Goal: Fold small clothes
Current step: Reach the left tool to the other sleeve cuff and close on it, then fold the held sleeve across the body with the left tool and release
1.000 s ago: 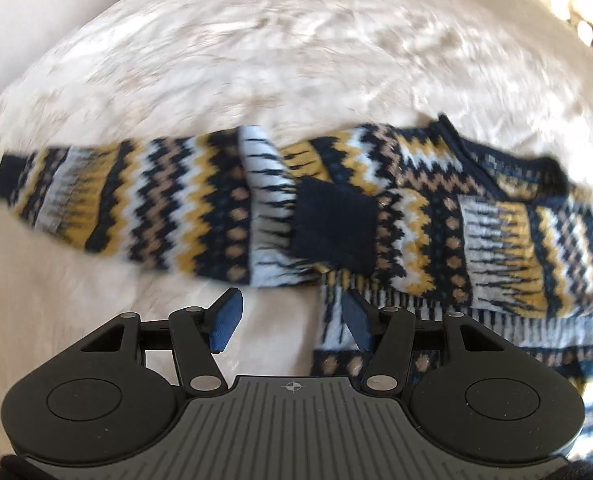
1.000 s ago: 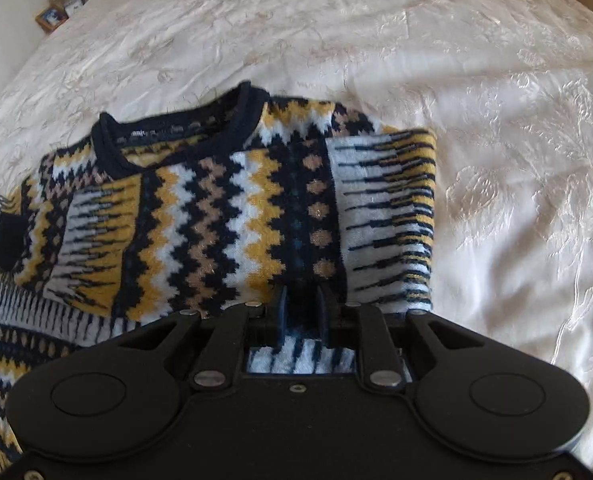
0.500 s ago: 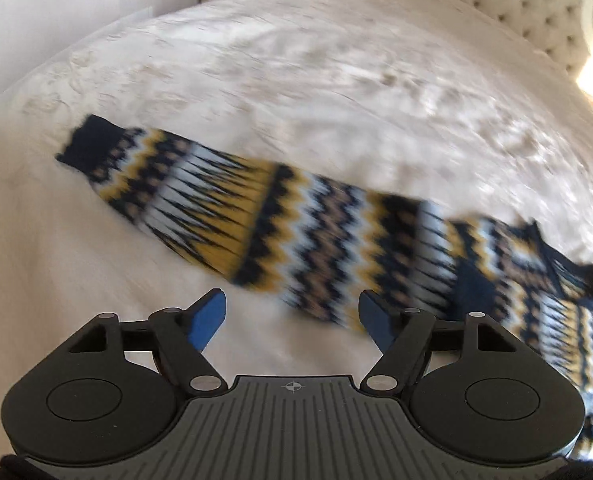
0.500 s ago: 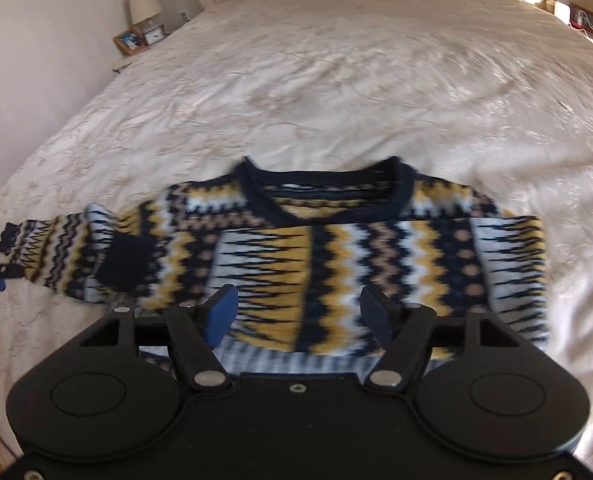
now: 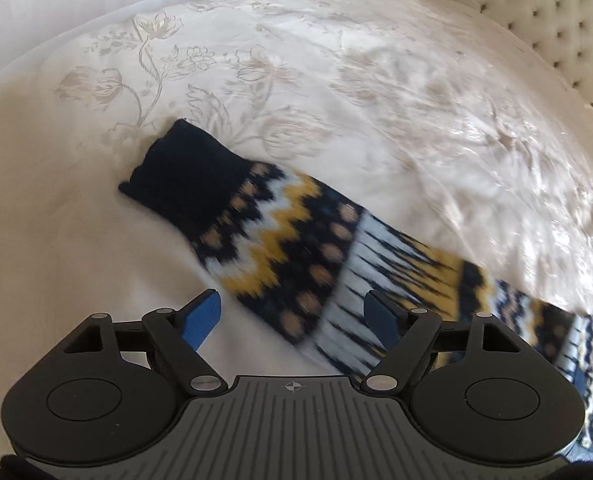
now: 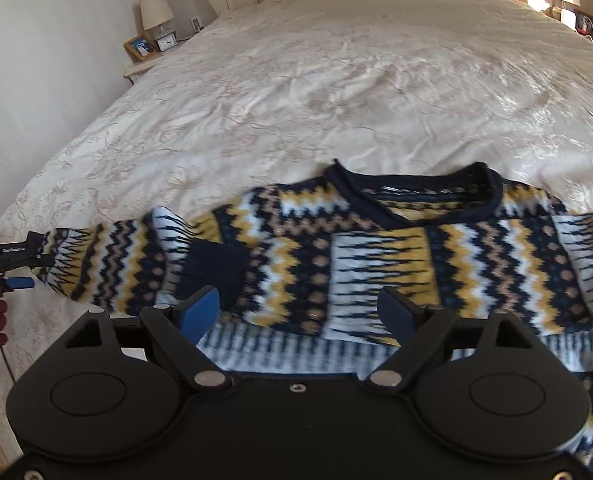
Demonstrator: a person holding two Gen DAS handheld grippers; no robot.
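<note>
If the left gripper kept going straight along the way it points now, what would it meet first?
Most likely the outstretched sleeve of the patterned sweater, below its dark cuff. The left gripper, jaws opening, holds nothing; depth is uncertain.

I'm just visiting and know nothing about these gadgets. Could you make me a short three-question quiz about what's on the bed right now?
1. True or false: the patterned sweater lies on the bedspread with one sleeve stretched out to the side.
2. Which is gripping fabric? A) left gripper B) right gripper C) neither
3. Fill in: the cuff at the end of the outstretched sleeve is plain dark ____.

Key
1. True. The other sleeve's cuff is folded across the body.
2. C. Both sets of jaws are opening, with no cloth pinched between them.
3. Navy.
</note>
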